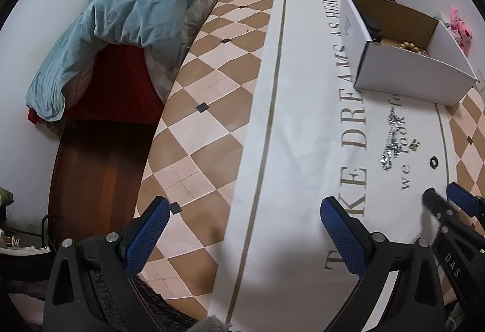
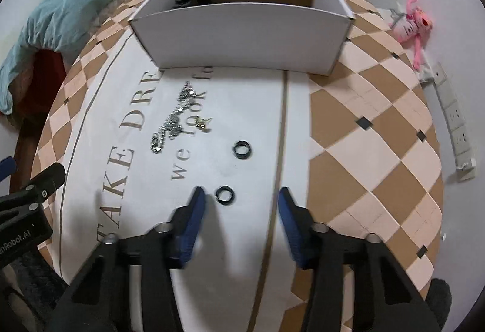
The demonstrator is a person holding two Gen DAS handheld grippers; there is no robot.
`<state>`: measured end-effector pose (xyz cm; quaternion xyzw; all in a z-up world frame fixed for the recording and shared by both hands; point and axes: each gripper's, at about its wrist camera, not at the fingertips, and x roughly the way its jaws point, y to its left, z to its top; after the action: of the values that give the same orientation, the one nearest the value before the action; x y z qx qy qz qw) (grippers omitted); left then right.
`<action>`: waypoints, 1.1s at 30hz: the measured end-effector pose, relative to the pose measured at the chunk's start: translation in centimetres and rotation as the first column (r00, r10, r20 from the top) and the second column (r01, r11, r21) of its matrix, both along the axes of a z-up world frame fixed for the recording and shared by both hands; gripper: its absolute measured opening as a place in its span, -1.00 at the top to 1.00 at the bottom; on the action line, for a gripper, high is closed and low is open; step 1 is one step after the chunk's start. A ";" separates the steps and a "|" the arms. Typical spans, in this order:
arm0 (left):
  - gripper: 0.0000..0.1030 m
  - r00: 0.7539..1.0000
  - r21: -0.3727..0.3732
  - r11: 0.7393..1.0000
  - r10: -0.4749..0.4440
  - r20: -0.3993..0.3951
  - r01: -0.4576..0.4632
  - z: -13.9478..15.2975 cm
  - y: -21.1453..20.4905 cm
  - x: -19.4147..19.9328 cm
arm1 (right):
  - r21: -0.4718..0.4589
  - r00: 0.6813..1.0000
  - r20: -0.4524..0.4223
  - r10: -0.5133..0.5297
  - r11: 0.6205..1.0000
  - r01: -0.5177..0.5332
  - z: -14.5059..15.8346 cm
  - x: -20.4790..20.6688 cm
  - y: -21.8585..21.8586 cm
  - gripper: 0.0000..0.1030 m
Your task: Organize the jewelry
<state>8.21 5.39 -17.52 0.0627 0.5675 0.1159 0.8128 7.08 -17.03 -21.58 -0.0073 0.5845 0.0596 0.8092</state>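
Right wrist view is showing me my right tongs (image 2: 239, 198) hanging spread wide over the white strip of the bench (image 2: 379, 119), gripping nothing, with a small black ring (image 2: 225, 196) lying between the blue pads, nearer the left pad (image 2: 194, 210) but not touching it. A second black ring (image 2: 242, 149) is sitting a little farther ahead, apart from the first. Beyond it a silver chain (image 2: 174, 122) is lying tangled across the printed lettering, and a small gold piece (image 2: 202, 122) is resting just beside the chain. A white cardboard box (image 2: 242, 38) is standing at the far end of the bench, with a dark item inside that I cannot make out. In the left wrist view my left tongs (image 1: 242, 219) are also hanging wide apart and empty above the checkered and white cloth, well short of the jewelry; the chain (image 1: 391, 138) is lying ahead to the right, near the box (image 1: 409, 80), where some gold beads (image 1: 413, 46) are showing. A blue quilt (image 1: 127, 13) is lying heaped on the bed beyond the bench, and a pink plush toy (image 2: 412, 22) is showing against the wall.
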 end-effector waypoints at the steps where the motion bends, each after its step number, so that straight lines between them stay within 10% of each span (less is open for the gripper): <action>1: -0.97 1.000 0.001 1.000 0.001 0.001 -0.001 0.0 0.1 0.0 | -0.009 1.000 0.006 0.004 1.000 -0.004 -0.1 0.1 0.3 0.40; 3: -0.97 1.000 0.002 1.000 0.003 0.003 -0.003 0.0 0.3 0.1 | -0.035 0.999 0.024 0.022 0.999 -0.021 0.0 -0.1 0.7 0.75; 21: -0.89 0.992 -0.188 0.974 -0.129 -0.010 0.124 -1.5 -6.6 3.6 | 0.058 0.981 0.021 -0.192 0.980 0.191 2.0 0.0 -7.3 0.75; 27: -0.35 0.976 -0.189 0.959 -0.218 -0.025 0.210 -2.7 -9.4 5.0 | 0.064 0.972 0.006 -0.237 0.970 0.236 1.3 -0.1 -9.3 0.75; 33: 0.63 0.960 -0.238 0.933 -0.279 -0.010 0.269 -3.1 -10.8 5.6 | 0.064 0.966 0.001 -0.260 0.964 0.260 1.1 0.2 -9.9 0.75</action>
<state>13.79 -5.42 -20.62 0.0474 0.5805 -0.0675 0.8101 7.25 -26.90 -20.49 0.0949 0.5743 -0.0285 0.8126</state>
